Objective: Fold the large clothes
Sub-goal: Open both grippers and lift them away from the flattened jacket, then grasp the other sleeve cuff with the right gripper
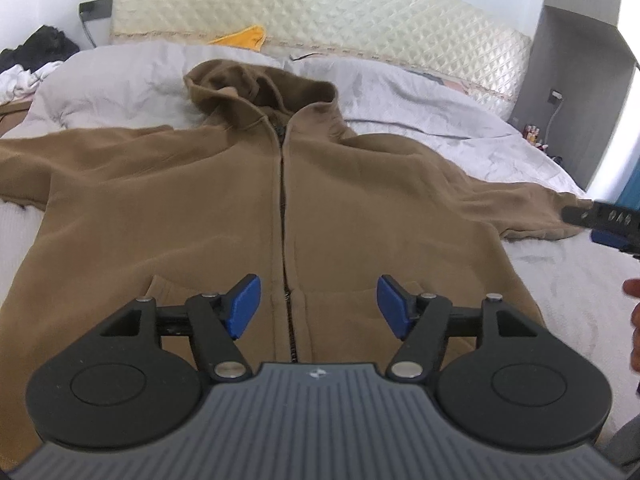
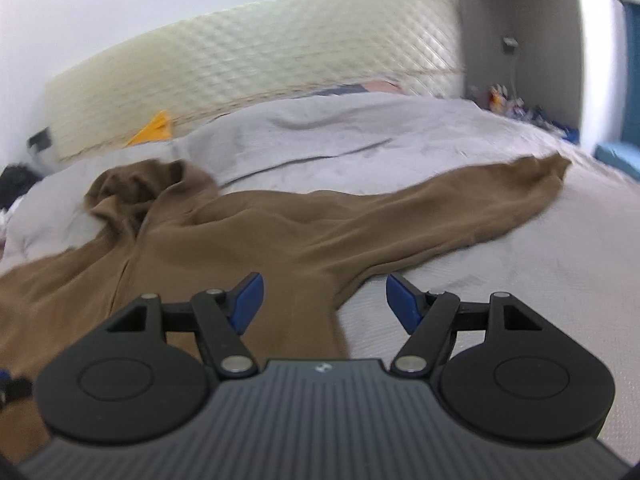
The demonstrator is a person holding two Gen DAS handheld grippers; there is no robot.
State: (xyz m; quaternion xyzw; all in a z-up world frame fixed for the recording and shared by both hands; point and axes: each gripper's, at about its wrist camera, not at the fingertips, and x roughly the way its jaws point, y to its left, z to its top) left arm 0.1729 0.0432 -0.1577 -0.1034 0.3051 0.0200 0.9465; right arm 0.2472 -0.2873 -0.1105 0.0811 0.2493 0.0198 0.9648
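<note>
Hoodie (image 1: 248,208) is lying flat, zipped, beneath and ahead of your left gripper (image 1: 319,306); the right gripper (image 2: 324,302) is hovering near its armpit. Both are released, grasping nothing. Pinching one layer is risking a crooked fold.

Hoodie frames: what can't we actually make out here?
- Hoodie hem: left wrist view, hidden behind the left tongs body.
- Its left-hand sleeve end: cut off by the frame edge in both views.
- Right wrist view: motion blur smears the hood and zipper detail.
- Small items by the grey cabinet: too small to identify.
- Dark pile at the far left: unclear what it is.
</note>
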